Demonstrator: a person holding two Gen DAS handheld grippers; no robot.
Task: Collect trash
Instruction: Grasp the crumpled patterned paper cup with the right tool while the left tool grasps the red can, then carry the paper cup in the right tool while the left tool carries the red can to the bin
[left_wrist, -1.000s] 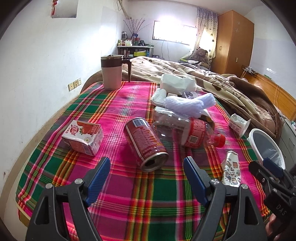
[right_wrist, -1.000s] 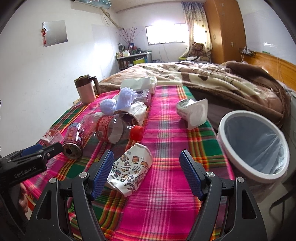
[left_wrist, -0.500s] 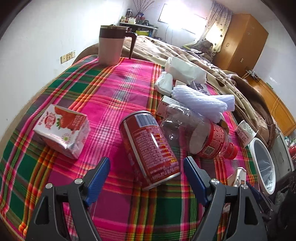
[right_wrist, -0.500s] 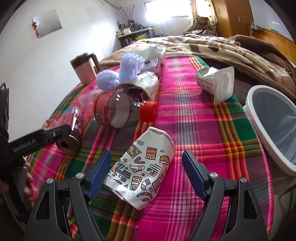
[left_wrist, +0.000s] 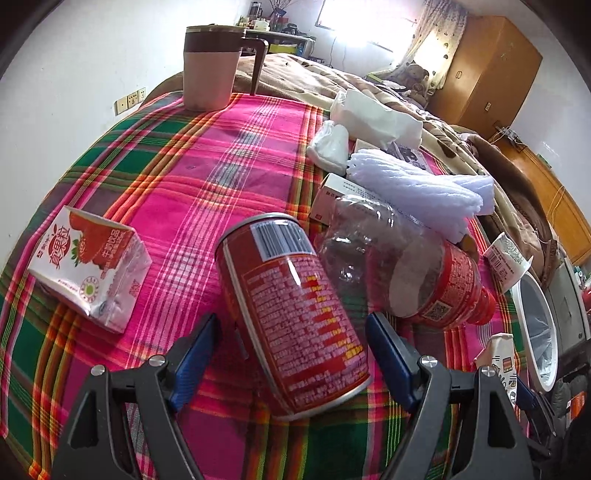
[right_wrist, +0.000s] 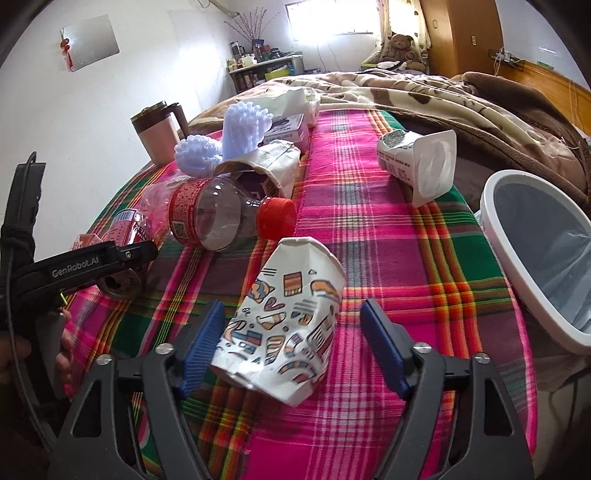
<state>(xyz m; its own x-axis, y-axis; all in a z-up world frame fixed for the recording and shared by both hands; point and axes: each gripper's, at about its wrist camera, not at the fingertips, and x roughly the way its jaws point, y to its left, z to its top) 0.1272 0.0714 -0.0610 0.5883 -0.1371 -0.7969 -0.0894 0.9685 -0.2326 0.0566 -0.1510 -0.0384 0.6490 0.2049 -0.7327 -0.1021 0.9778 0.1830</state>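
Over the plaid cloth, two pieces of trash are bracketed by spread fingers, neither yet gripped.

From the left wrist view, the left gripper (left_wrist: 291, 347) is seen with fingers wide apart around the red can (left_wrist: 291, 314), which lies on its side just beside the plastic bottle (left_wrist: 402, 266); the bottle could be nudged into rolling if the far finger catches it. From the right wrist view, the right gripper (right_wrist: 291, 341) is held open around the crushed paper cup (right_wrist: 291, 317), near the bottle's cap and well short of the white bin (right_wrist: 517, 266). Contact on the cup's left side cannot quite be judged. The flattened cup may buckle or slip when squeezed.
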